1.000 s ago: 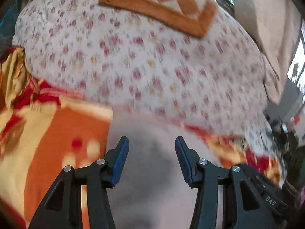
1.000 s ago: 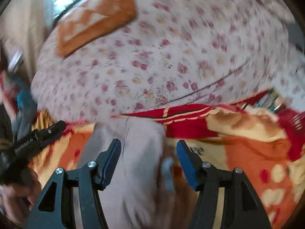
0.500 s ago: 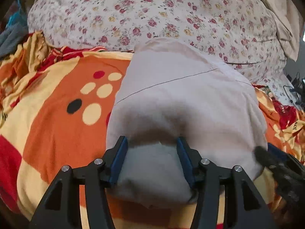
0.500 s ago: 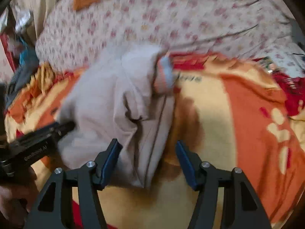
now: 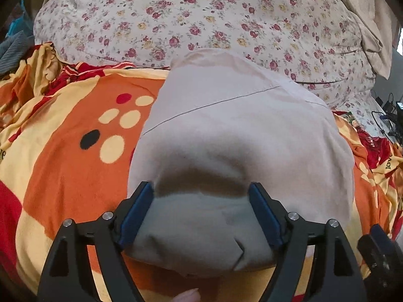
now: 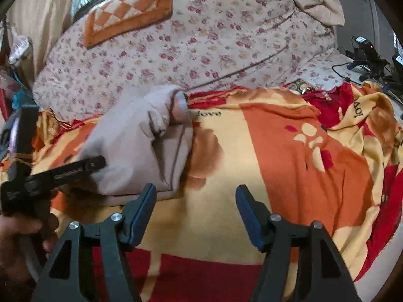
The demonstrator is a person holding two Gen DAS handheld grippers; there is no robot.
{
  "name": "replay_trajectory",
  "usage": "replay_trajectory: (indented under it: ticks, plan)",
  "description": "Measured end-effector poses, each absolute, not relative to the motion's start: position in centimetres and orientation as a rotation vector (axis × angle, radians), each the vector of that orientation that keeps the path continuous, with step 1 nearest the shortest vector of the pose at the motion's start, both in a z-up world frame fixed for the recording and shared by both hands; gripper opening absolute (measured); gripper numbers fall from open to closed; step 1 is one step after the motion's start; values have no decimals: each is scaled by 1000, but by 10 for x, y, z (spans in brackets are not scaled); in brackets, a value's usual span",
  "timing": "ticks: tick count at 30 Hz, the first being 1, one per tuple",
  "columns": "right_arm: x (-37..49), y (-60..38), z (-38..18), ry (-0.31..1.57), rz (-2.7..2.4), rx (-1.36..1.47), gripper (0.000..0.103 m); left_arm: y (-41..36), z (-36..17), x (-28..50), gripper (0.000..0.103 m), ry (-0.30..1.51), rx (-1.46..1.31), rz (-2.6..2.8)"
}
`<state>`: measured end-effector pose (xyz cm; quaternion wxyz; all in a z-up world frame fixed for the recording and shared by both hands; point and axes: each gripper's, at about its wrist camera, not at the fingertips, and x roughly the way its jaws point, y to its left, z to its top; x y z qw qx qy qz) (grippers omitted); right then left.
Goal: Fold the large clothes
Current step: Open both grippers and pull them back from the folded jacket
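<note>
Beige garment (image 5: 239, 136), already folded into a compact bundle, is laid on the orange blanket (image 6: 289, 151) as the left gripper (image 5: 201, 211) is being opened around its near edge, the right gripper (image 6: 196, 214) released and empty, little left but tidying.

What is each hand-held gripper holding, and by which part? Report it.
Nothing is gripped. The left hand-held gripper is opening, the near edge of the folded grey garment loose between its jaws. The right hand-held gripper is open over the orange blanket.
</note>
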<state>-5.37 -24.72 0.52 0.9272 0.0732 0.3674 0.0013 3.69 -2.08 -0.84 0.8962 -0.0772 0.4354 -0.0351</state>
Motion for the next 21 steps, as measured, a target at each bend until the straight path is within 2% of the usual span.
replay_trajectory:
  ticks: [10,16,21]
  plan:
    - [-52,-247,3,747,-14,144,68,-27,6,33,70,939,-130,-54]
    - [-56,-240,9,721,4,98,68,-30,39,5,70,845,-58,-86]
    - [-56,-237,9,719,1,79,68,-26,43,-20,70,805,-31,-68]
